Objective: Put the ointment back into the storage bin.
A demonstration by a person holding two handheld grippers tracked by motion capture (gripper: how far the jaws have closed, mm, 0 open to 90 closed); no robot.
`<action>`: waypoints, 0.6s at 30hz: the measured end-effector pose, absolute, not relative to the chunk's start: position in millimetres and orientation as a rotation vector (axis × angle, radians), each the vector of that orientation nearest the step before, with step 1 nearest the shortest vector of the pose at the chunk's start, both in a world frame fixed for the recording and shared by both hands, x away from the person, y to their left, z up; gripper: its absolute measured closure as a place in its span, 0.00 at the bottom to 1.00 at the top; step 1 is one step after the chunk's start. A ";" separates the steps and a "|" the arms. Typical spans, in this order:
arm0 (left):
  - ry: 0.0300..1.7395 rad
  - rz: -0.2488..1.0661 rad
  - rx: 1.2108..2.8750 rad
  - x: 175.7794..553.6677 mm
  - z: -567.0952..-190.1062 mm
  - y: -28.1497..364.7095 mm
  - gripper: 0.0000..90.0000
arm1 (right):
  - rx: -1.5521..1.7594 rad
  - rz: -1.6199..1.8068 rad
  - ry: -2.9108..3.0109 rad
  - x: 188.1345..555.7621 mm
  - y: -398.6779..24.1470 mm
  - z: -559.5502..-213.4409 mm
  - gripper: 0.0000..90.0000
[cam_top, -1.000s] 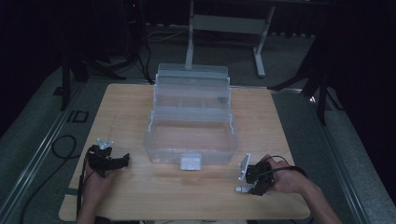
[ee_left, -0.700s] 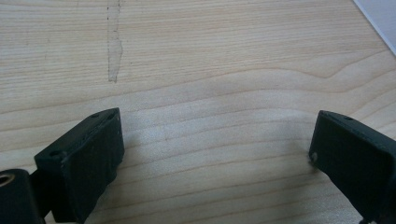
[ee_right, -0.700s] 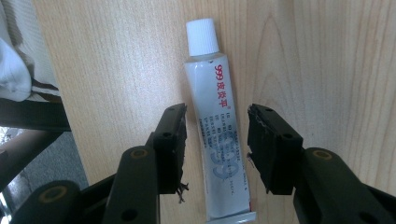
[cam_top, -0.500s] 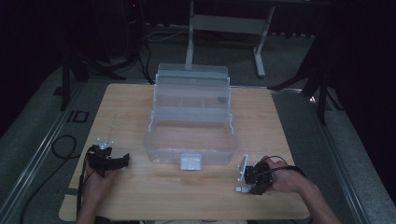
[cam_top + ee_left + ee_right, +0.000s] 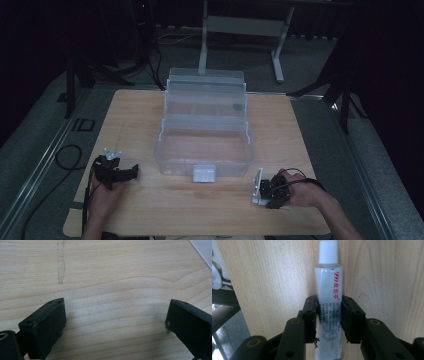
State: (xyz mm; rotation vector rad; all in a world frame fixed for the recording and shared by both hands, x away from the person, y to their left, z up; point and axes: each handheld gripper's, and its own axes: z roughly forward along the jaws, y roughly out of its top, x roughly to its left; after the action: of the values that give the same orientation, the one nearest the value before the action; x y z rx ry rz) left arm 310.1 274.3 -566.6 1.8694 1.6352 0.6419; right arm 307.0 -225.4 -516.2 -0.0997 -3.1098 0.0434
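Left gripper (image 5: 131,172) rests on the wooden table (image 5: 135,115), jaws spread wide over bare wood, waiting its turn. Centre stage, the clear plastic organiser box (image 5: 205,145) stands open, ready to receive. On the right, the right gripper (image 5: 329,312) has just been closing and now pinches the ointment tube (image 5: 329,293), lying flat near the table's front edge, probably for a lift.

High view dim, surroundings near black; table (image 5: 140,120) lit softly from above. Both gripper views bright, sharp on the wood grain, near jaws slightly soft.
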 end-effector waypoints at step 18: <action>1.636 0.642 1.869 310.2 -566.6 274.3 0.04 | -0.090 0.036 -3.134 306.2 -221.8 -506.1 0.78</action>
State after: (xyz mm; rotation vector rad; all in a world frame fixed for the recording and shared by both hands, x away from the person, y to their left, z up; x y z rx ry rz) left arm 310.2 274.3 -566.6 1.8687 1.6355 0.6420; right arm 306.2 -221.8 -506.1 -0.0898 -3.1343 0.0358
